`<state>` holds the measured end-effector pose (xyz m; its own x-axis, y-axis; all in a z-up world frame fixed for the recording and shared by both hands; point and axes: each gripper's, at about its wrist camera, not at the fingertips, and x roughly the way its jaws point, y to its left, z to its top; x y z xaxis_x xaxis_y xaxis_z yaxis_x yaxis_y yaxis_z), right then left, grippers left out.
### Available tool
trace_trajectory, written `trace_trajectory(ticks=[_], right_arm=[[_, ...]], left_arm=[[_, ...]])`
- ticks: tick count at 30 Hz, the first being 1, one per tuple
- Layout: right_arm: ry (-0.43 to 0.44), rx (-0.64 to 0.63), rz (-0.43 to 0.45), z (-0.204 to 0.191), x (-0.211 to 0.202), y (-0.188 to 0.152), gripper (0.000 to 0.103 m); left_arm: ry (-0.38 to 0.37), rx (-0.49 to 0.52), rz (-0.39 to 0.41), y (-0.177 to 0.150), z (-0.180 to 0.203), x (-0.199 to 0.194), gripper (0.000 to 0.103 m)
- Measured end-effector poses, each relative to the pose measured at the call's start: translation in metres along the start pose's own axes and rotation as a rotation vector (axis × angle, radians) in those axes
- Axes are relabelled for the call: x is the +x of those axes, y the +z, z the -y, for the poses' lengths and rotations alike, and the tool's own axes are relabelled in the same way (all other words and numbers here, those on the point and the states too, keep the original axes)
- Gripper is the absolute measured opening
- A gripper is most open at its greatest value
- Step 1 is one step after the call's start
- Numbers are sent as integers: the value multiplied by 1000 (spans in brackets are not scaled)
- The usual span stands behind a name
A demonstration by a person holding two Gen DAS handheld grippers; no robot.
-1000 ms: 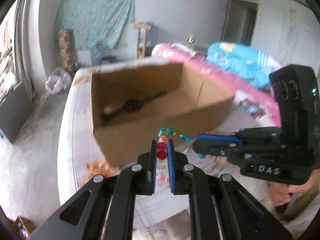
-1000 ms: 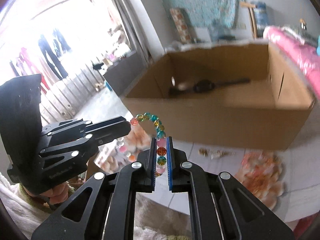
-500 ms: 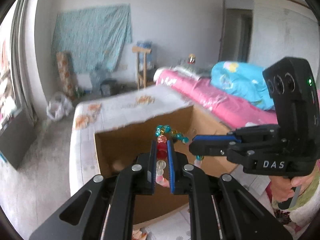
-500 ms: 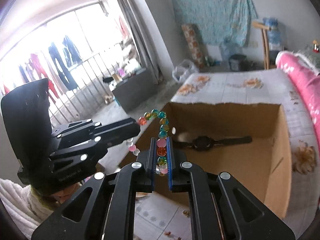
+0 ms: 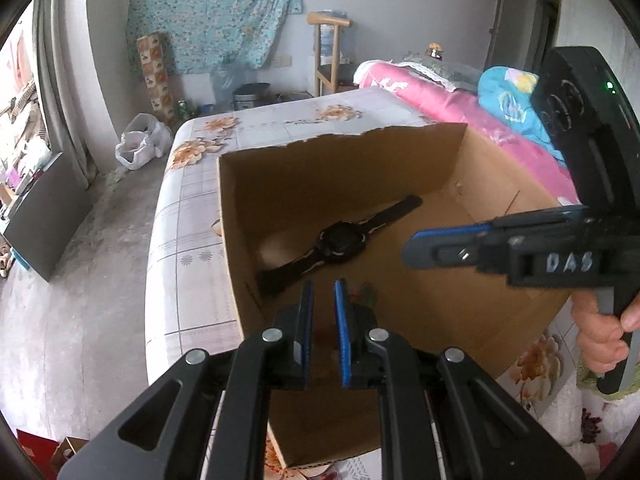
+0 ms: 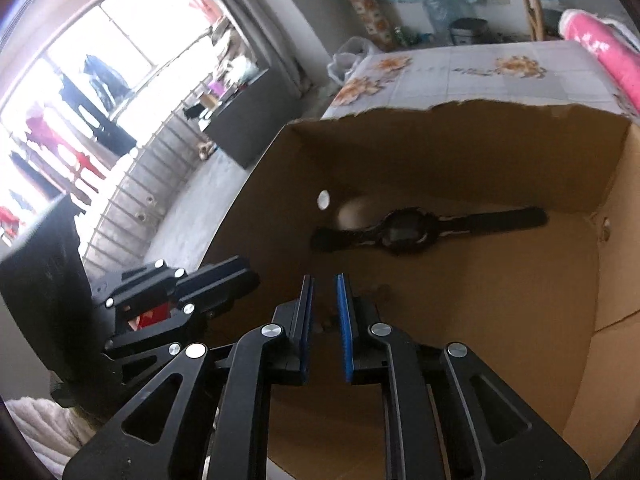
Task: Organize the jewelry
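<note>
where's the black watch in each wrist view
Left wrist: the watch lies on the cardboard box floor, centre of the picture, strap running diagonally.
Right wrist: the watch lies right of centre, strap nearly level.
Shared landmark: the box's torn far rim, with the floral tablecloth behind.

The cardboard box [image 5: 400, 168] stands open at the top, so entry from above is free – its four walls bar any approach from the sides. On its floor a black watch [image 5: 340, 240] lies slantwise across the middle; bare cardboard remains right of it and along the near wall. Both the left gripper [image 5: 322, 292] and right gripper [image 6: 323, 284] crowd the space above the near part of the floor.
</note>
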<state>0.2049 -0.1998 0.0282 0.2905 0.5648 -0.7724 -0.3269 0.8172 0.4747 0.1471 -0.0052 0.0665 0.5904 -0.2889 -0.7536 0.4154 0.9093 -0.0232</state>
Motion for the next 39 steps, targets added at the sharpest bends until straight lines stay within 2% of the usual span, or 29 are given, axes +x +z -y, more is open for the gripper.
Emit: trace_trajectory(ticks=[6,10,13,16,18,21,24,26,28,31,34,38,39], right_arm=[[-42,20,101,2,-41,-13,15],[-67,15,169,-2,-66,-31,21],[-63,15,188,-3,-76,-39,21],[-62,-16,158,-7,-78,-35,22],[-71,-80,103,-15,-74,-23,26],[-66,-279,-20,-36,-54,4,37],[-115,-501,-123,-54,-21,22,38],[-82,-620,-236,-62,7,30,37],[-90,-733,-338,-67,38,29,37],[-91,-804,-466,-61,76,24,36],[-105,-842,-546,-51,104,19,31],[-135,-892,-599,-42,125,11,23],[-139,-895,-607,-40,128,10,17]], left_arm=[[9,-7,76,-2,1,-22,10],[1,-7,115,-6,7,-34,10],[2,2,138,-11,12,-44,10],[5,2,154,-16,14,-50,10],[9,-14,158,-19,11,-52,10],[10,-52,183,-23,1,-59,10],[31,-79,227,-29,-13,-70,10],[57,-95,248,-33,-22,-77,10],[73,-110,257,-37,-30,-79,10],[99,-131,256,-44,-43,-80,10],[120,-154,249,-50,-57,-76,10],[134,-184,232,-53,-73,-68,10],[139,-189,229,-52,-75,-66,10]])
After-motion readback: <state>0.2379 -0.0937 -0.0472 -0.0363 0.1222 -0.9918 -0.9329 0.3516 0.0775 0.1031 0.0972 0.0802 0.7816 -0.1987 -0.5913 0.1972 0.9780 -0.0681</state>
